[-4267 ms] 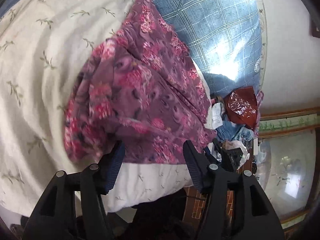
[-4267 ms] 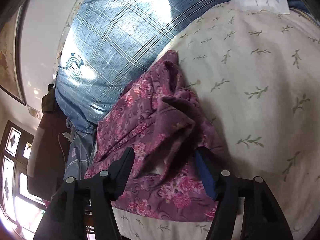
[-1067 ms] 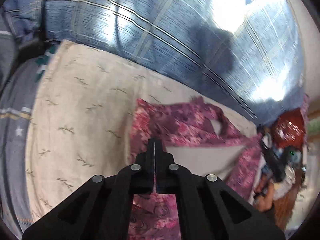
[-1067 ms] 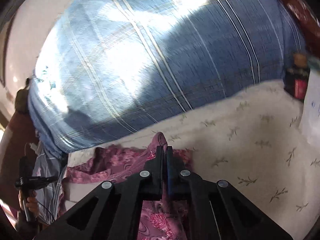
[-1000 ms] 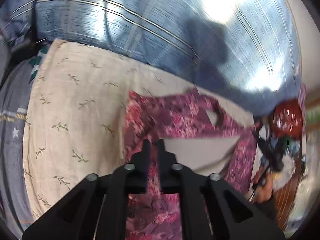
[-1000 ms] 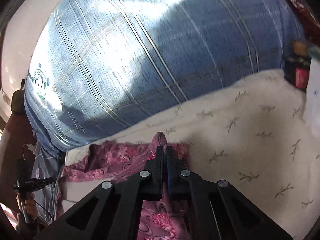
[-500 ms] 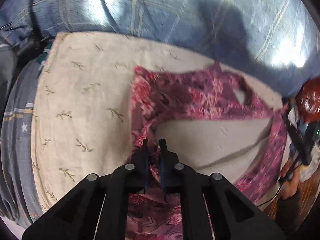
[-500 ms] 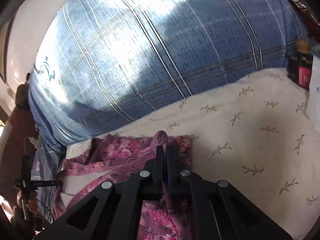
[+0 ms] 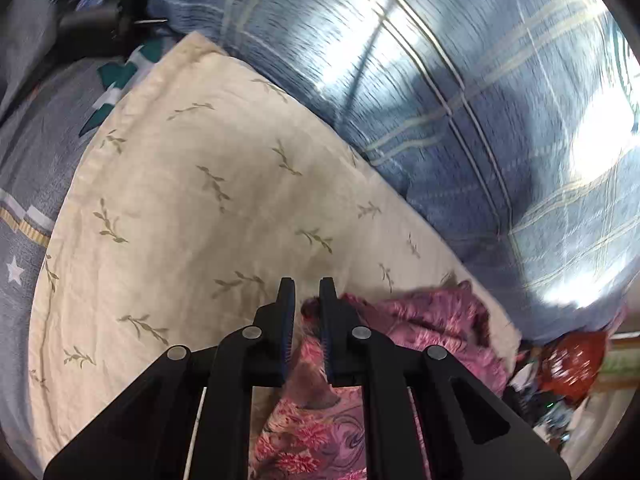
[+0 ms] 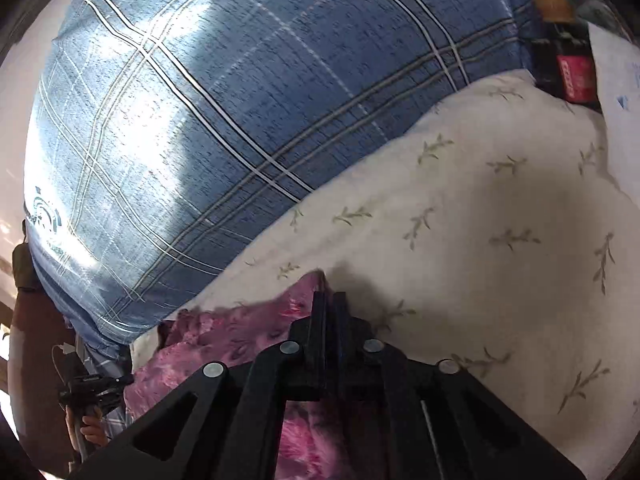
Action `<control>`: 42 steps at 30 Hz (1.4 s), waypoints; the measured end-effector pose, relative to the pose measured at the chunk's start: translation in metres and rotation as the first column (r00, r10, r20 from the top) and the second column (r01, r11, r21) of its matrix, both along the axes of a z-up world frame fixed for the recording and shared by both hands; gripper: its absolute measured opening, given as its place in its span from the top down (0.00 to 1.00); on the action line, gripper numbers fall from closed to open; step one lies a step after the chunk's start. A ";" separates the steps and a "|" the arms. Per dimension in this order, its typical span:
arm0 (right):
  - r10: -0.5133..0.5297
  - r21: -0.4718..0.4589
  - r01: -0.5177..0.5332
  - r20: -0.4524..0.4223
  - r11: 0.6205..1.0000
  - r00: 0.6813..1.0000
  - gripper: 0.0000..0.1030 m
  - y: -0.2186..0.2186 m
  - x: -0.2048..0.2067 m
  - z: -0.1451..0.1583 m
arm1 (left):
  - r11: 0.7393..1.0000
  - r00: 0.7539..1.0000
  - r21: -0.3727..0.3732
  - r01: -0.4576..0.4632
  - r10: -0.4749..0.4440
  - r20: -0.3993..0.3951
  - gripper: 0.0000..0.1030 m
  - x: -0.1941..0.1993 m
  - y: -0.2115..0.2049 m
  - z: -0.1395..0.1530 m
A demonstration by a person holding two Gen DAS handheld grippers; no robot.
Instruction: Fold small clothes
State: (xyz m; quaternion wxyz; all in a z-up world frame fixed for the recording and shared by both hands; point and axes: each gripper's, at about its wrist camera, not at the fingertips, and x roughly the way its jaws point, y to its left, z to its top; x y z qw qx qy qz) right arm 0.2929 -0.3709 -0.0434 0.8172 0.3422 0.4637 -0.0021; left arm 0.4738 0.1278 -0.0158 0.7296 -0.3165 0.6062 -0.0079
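Left wrist view: we see the left claw [image 9: 306,292] with its fingers slightly apart, a narrow gap between the blue pads. An edge of the floral garment [image 9: 420,316] pokes up in that gap near the right finger; we cannot tell whether the pads are touching it. The garment lies on the cream leaf-print cover [image 9: 180,200] of the bed, spreading to the right and down under the claw. Only this view shows the grey star-print bedding [image 9: 24,184] at the left, a dark object [image 9: 92,28] at the top left, and a red bag [image 9: 576,364], blurred, beyond the bed's right edge.

Right wrist view: we see the right claw [image 10: 330,300] with its fingers pressed together on a raised corner of the garment [image 10: 240,336], which peaks just above the fingertips. Only here do we see a dark bottle with a red label [image 10: 568,64] at the top right and a hand holding a black device [image 10: 92,392] at the lower left.

Both views show the blue plaid quilt [image 10: 240,100] behind the cream cover.

The garment is purple-magenta with pink flowers and swirls, crumpled, its cloth in soft ridges, partly motion-blurred.
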 end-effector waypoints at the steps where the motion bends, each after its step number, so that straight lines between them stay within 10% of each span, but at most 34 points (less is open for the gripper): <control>1: -0.004 0.000 0.004 0.011 1.000 1.000 0.91 -0.001 -0.003 0.002 | 0.999 0.999 -0.031 -0.015 0.016 0.030 0.92 -0.004 0.008 0.004; 5: 0.024 -0.010 -0.023 0.090 1.000 0.996 0.85 -0.003 -0.009 0.025 | 0.997 0.992 -0.047 0.063 -0.058 0.115 0.71 -0.016 0.012 0.034; 8: 0.073 -0.005 -0.073 0.056 0.997 0.996 0.50 0.006 -0.004 0.027 | 0.982 0.972 0.007 0.189 -0.188 0.141 0.39 -0.029 -0.009 0.048; 14: 0.057 0.041 -0.056 -0.023 0.998 0.998 0.50 0.016 0.001 0.005 | 0.947 0.946 0.053 0.316 -0.319 0.056 0.40 -0.049 -0.047 0.016; 16: 0.104 0.035 -0.104 -0.002 0.994 0.995 0.63 0.027 0.004 0.004 | 0.947 0.945 0.059 0.316 -0.320 0.072 0.73 -0.051 -0.056 0.011; 17: 0.151 -0.010 -0.151 0.029 0.988 0.988 0.90 0.036 0.006 0.011 | 0.945 0.942 0.060 0.322 -0.326 0.081 0.91 -0.052 -0.059 0.014; 23: 0.090 0.001 -0.094 0.288 0.996 0.953 0.94 0.023 -0.007 0.067 | 0.968 0.937 0.039 0.248 -0.250 0.243 0.91 -0.054 -0.057 0.046; 29: 0.043 -0.025 -0.044 -0.053 0.999 0.998 0.93 0.008 0.014 -0.013 | 0.985 0.981 0.027 0.172 -0.174 0.082 0.90 -0.036 -0.053 -0.006; 33: -0.026 -0.078 0.030 0.060 0.996 0.998 0.84 0.008 -0.014 0.022 | 0.990 0.982 0.023 0.141 -0.143 0.122 0.85 -0.054 -0.037 0.017; 38: 0.116 -0.089 -0.098 0.228 0.991 0.967 0.63 0.042 -0.069 0.059 | 0.970 0.924 0.066 0.236 -0.245 0.292 0.68 -0.106 -0.056 0.060; 42: 0.210 -0.143 -0.205 0.024 0.968 0.977 0.67 0.071 -0.081 0.011 | 0.922 0.917 0.201 0.332 -0.365 0.162 0.67 -0.115 -0.095 0.023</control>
